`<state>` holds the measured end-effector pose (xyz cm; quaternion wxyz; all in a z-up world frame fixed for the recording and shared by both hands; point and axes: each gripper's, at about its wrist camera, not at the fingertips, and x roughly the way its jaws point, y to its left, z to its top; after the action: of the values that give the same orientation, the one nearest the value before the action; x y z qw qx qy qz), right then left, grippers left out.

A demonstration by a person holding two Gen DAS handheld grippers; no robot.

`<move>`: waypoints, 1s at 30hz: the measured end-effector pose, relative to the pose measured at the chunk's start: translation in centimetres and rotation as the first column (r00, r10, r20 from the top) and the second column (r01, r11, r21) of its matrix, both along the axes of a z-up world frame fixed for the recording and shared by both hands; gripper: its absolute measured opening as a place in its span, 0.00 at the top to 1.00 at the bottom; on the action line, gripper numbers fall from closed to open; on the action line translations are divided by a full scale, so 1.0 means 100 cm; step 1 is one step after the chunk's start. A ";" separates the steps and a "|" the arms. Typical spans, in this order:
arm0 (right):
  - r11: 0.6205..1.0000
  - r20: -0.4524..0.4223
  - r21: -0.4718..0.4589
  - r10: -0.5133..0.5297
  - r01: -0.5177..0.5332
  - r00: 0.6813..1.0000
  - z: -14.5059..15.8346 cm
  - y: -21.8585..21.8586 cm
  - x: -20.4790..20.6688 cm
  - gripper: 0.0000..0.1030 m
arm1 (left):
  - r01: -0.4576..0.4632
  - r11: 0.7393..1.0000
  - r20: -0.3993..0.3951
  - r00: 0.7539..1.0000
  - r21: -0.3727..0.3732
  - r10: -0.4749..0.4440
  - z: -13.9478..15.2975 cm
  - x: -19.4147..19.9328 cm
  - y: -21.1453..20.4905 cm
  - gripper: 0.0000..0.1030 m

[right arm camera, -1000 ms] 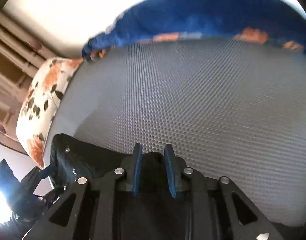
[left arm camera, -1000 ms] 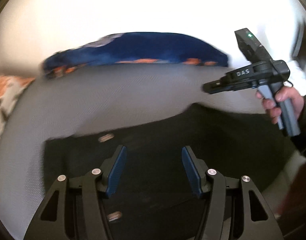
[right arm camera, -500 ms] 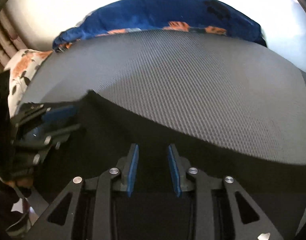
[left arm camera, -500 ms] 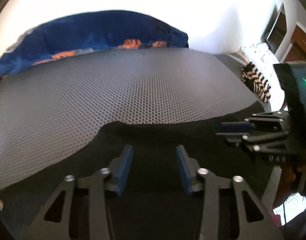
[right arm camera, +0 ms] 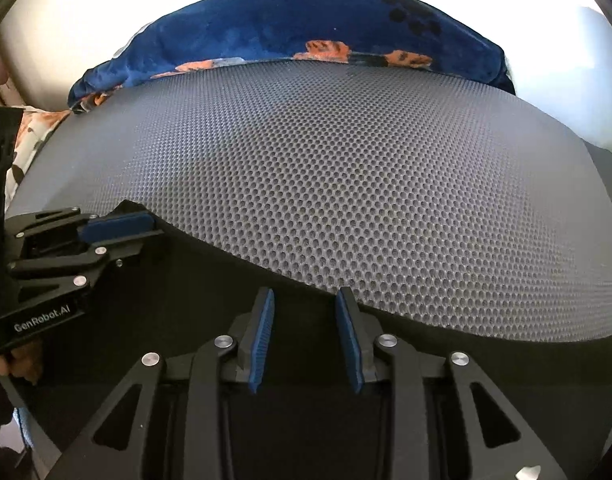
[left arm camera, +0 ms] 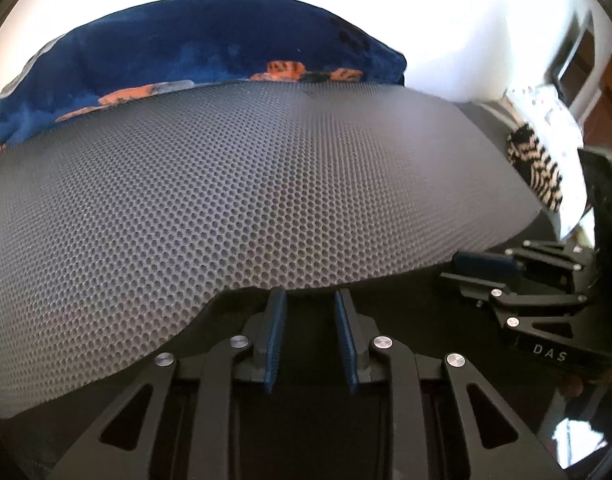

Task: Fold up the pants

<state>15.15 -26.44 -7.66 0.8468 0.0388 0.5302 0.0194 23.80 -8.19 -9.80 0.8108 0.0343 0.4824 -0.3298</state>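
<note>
Black pants [left arm camera: 306, 420] at 6 o'clock on grey mat [left arm camera: 225, 200]: soft, light, limp. Left gripper [left arm camera: 310, 312] and right gripper [right arm camera: 303, 308] narrowly parted at far edge, nothing visibly pinched. Grip edge near corners.

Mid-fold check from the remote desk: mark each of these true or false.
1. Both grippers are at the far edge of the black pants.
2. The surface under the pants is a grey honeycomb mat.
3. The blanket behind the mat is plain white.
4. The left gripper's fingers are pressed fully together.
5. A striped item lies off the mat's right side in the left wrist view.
1. True: the left gripper and right gripper both sit at the far edge of the pants.
2. True: the mat is grey honeycomb.
3. False: the blanket is dark blue with orange patches.
4. False: a gap shows between the fingers.
5. True: the striped item lies there.
</note>
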 end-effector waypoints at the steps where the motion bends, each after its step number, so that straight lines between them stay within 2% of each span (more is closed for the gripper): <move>1: 1.000 -0.001 0.023 -0.007 0.007 1.000 0.003 -0.002 0.000 0.70 | -0.003 1.000 0.008 1.000 -0.011 0.003 0.006 -0.004 0.005 0.73; 3: 0.997 0.024 0.080 -0.017 0.015 1.000 0.015 -0.007 -0.009 0.70 | -0.009 1.000 0.040 0.999 -0.008 0.009 0.016 -0.015 0.016 0.73; 6: 0.997 0.042 0.083 -0.016 0.012 0.999 0.029 -0.009 -0.027 0.70 | -0.034 0.999 0.050 0.998 -0.003 0.034 0.025 -0.035 0.043 0.72; 8: 0.996 0.033 0.092 -0.009 0.006 0.999 0.033 -0.010 -0.042 0.65 | -0.067 0.997 0.045 0.997 0.030 0.066 0.026 -0.047 0.064 0.72; 13: 0.999 0.008 0.042 -0.012 0.012 1.000 0.031 -0.019 -0.077 0.65 | -0.132 0.987 0.048 0.991 0.095 0.128 0.019 -0.079 0.115 0.71; 16: 0.999 -0.007 0.038 -0.039 0.039 0.999 0.024 -0.033 -0.098 0.65 | -0.168 0.978 0.020 0.986 0.121 0.167 0.008 -0.092 0.140 0.71; 21: 0.988 -0.046 -0.017 -0.154 0.154 0.987 0.005 -0.077 -0.129 0.65 | -0.204 0.973 0.030 0.979 0.111 0.202 0.003 -0.113 0.166 0.71; 23: 0.973 -0.028 0.013 -0.230 0.230 0.973 0.003 -0.106 -0.145 0.69 | -0.233 0.965 0.028 0.973 0.118 0.231 0.002 -0.113 0.171 0.71; 25: 0.957 -0.031 0.010 -0.289 0.290 0.957 0.004 -0.125 -0.155 0.67 | -0.263 0.958 0.011 0.965 0.111 0.263 0.004 -0.113 0.173 0.70; 27: 0.937 -0.032 0.008 -0.348 0.348 0.937 0.007 -0.143 -0.164 0.65 | -0.278 0.954 0.011 0.960 0.108 0.279 0.011 -0.116 0.168 0.63; 30: 0.908 -0.018 0.078 -0.411 0.411 0.912 0.019 -0.167 -0.184 0.65 | -0.263 0.960 0.046 0.965 0.094 0.260 0.024 -0.127 0.154 0.55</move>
<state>-3.25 -43.17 -5.80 0.8295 0.1831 0.5093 -0.1379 11.10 7.16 -7.40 0.8524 0.0160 0.4850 -0.1949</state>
